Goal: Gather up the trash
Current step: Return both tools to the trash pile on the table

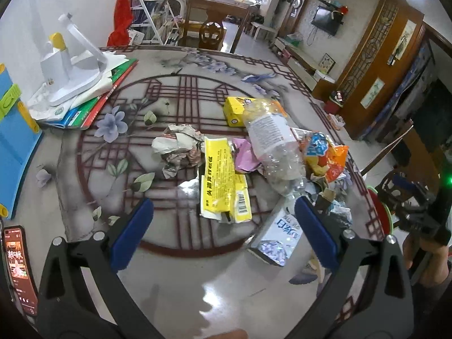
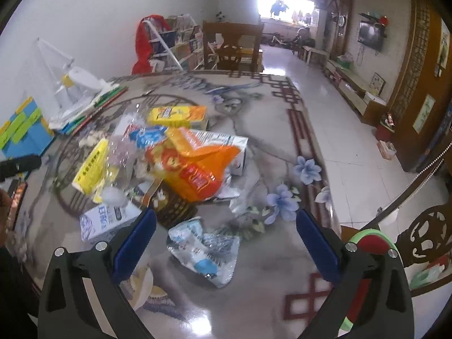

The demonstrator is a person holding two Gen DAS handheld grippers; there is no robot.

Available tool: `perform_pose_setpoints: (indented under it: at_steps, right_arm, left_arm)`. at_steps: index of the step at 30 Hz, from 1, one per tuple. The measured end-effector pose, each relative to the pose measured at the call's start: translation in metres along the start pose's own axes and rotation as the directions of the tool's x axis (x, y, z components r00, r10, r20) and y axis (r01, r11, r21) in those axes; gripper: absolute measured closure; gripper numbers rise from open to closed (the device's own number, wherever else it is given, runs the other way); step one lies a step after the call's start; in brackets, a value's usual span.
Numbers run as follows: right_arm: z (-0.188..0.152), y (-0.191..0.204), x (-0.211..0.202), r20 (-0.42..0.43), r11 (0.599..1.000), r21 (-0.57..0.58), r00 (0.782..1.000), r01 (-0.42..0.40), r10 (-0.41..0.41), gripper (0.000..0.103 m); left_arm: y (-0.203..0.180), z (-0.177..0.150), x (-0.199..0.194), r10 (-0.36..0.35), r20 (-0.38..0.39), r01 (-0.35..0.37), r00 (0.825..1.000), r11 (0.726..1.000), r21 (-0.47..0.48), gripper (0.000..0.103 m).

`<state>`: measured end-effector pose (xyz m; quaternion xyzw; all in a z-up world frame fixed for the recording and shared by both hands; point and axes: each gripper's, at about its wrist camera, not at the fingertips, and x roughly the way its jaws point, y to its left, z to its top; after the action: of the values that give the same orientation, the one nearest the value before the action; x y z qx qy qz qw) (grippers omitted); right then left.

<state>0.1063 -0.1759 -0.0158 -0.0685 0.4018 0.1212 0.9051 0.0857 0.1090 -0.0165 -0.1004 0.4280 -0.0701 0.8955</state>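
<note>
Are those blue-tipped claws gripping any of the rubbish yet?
No. The left gripper and the right gripper are both open and empty above the table.

Bare table (image 1: 175, 276) lies before the trash heap (image 1: 271, 152); books (image 1: 93, 104) crowd its left edge.

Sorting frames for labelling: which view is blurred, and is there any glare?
Left wrist view: sharp; print on the yellow wrapper is readable; window glare on the glossy table. Right wrist view: motion-blurred, the orange bag and trash pile smeared; blown-out window; both bend at the fisheye edges.
</note>
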Motion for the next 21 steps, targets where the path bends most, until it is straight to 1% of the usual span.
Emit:
perform_pose_setpoints:
  at_steps: [4,6,7,11,14,19,21]
  right_arm:
    - [-0.008,0.012,0.012,-0.039,0.999,-0.049,0.999,-0.005,0.003,0.007]
    - [-0.011,0.016,0.017,-0.053,0.998,-0.067,0.999,-0.008,0.004,0.007]
    - [-0.012,0.017,0.019,-0.06,0.997,-0.071,0.998,-0.013,0.009,0.007]
    - [-0.016,0.019,0.029,-0.088,0.996,-0.079,0.996,-0.034,0.027,0.007]
    - [-0.019,0.019,0.037,-0.112,0.995,-0.088,0.993,-0.04,0.03,0.008]
    - [-0.027,0.025,0.053,-0.161,0.99,-0.136,0.987,-0.049,0.026,0.009]
    - [-0.029,0.03,0.057,-0.17,0.986,-0.16,0.985,-0.053,0.025,0.009]
  left_arm:
    - [-0.003,-0.002,0.015,0.005,-0.053,-0.003,0.999,1.0,0.023,0.005]
    - [-0.003,-0.002,0.026,-0.021,-0.087,0.022,0.996,1.0,0.014,0.005]
    - [-0.004,-0.001,0.032,-0.02,-0.101,0.021,0.995,1.0,0.01,0.005]
    - [-0.01,0.003,0.049,-0.002,-0.126,0.007,0.992,0.999,0.037,0.005]
    - [-0.013,0.004,0.062,-0.012,-0.147,0.018,0.989,0.999,0.042,0.005]
    - [-0.01,0.003,0.082,-0.007,-0.183,0.013,0.983,0.999,0.033,0.005]
    - [-0.007,0.003,0.089,-0.02,-0.192,0.023,0.981,1.0,0.013,0.005]
